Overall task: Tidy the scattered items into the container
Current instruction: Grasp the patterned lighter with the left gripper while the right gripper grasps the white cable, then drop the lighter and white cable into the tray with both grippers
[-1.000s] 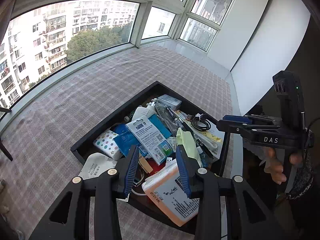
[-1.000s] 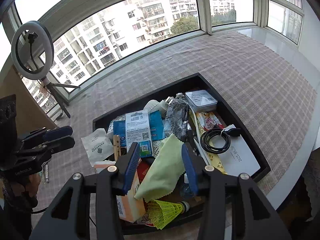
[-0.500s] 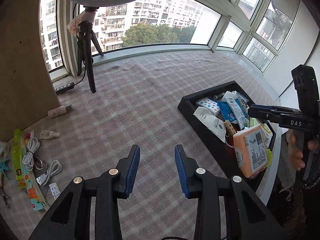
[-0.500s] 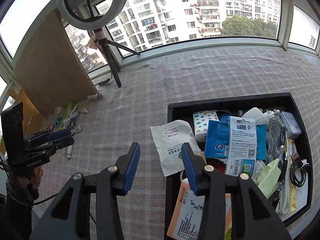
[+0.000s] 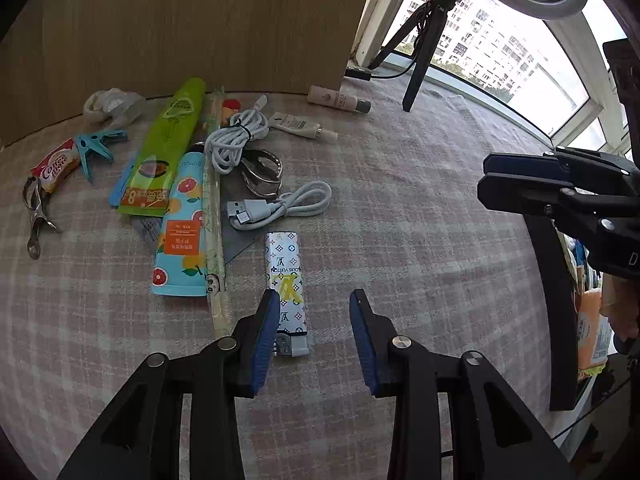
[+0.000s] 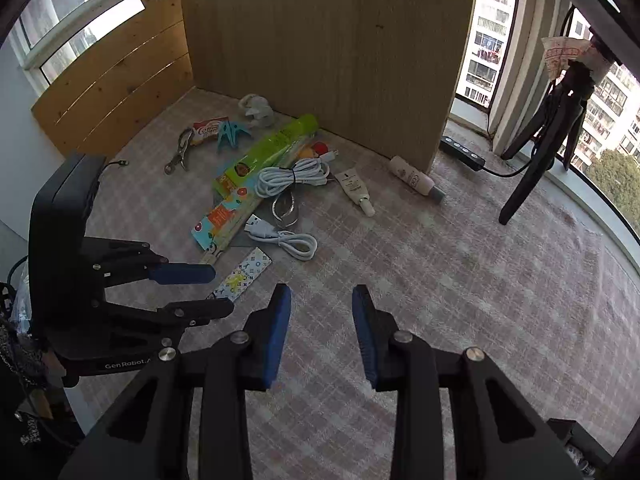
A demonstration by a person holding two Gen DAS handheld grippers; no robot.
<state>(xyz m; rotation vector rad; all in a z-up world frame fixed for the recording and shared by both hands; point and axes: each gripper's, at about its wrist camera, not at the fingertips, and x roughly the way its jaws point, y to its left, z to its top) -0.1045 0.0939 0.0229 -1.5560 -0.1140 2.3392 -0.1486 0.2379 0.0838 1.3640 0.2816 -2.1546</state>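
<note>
cloth: pink-grey checked mat (image 5: pixel 420 208) under everything, bare from centre toward 3 o'clock.
leftmost strays: metal clip (image 5: pixel 36 216), snack sachet (image 5: pixel 56 164), teal peg (image 5: pixel 98 148) at 9 to 10 o'clock in the left wrist view.
middle pile: green pouch (image 5: pixel 168 148), blue fruit-print tube (image 5: pixel 182 228), coiled white cable (image 5: pixel 236 140), short usb cable (image 5: pixel 280 206), all touching or overlapping.
patterned lighter (image 5: pixel 286 280): nearest item, lying flat at 6 o'clock from the pile.
left gripper (image 5: pixel 314 322): jaws apart, nothing clamped; left pad overlaps the lighter's near end in view, contact unclear.
far strays: small white tube (image 5: pixel 302 126), cream bottle (image 5: pixel 338 100) at 12 to 1 o'clock by the wood panel (image 5: pixel 200 20).
right gripper (image 6: pixel 322 320): jaws closing on nothing, over bare mat.
container (image 5: pixel 560 312): black wall at 3 o'clock, already holds items.
progress: partly done; about a dozen pieces left.
room: open mat to the container; panel blocks 12 o'clock; tripod leg (image 5: pixel 420 68) at 1 o'clock.
</note>
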